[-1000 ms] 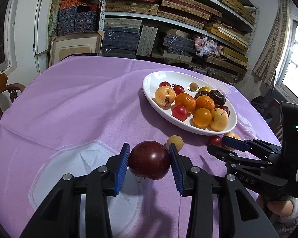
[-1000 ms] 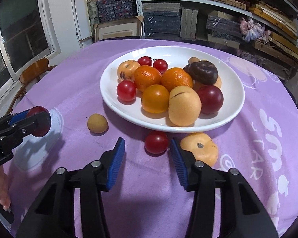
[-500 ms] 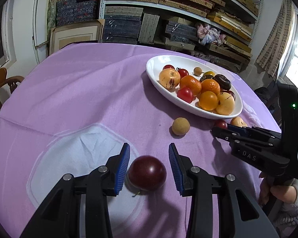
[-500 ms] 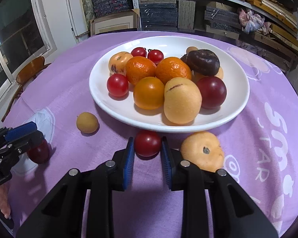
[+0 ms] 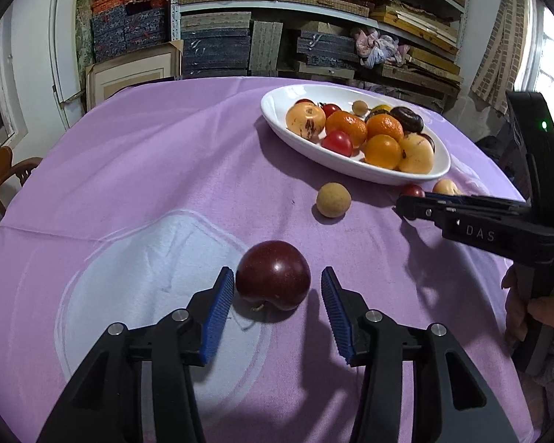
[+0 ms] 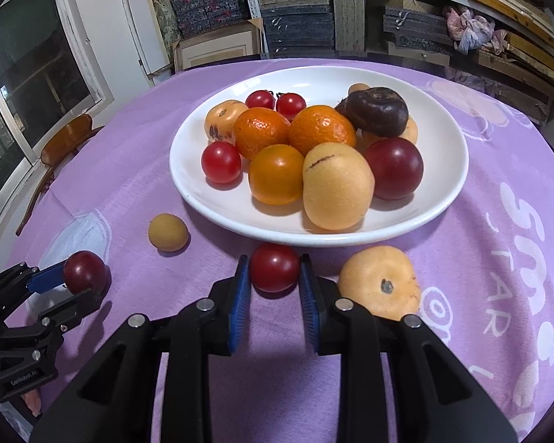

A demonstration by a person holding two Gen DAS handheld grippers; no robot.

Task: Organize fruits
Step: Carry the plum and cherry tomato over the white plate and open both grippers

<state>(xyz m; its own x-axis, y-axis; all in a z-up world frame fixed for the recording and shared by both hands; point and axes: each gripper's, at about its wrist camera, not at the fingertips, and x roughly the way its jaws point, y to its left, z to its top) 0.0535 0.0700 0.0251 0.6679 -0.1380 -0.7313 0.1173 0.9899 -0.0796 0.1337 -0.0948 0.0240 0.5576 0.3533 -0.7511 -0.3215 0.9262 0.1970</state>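
Note:
A dark red plum (image 5: 273,275) rests on the purple cloth between the fingers of my left gripper (image 5: 275,277). The jaws stand open, with a gap showing at the right pad. The right wrist view shows that plum (image 6: 85,271) and the left gripper (image 6: 55,288) at the lower left. My right gripper (image 6: 273,264) is shut on a red cherry tomato (image 6: 274,266) that sits on the cloth just in front of the white plate (image 6: 443,199). The plate (image 5: 277,110) holds several oranges, tomatoes, yellow fruits and dark fruits.
A small tan round fruit (image 6: 168,232) lies on the cloth left of the plate. A yellow-orange fruit (image 6: 379,282) lies right of the held tomato. A wooden chair (image 5: 0,170) stands past the table's left edge. Shelves of stacked boxes fill the back wall.
The plum, held above the cloth a second ago, now lies on it with the left jaws loose around it. The right jaws closed onto the cherry tomato.

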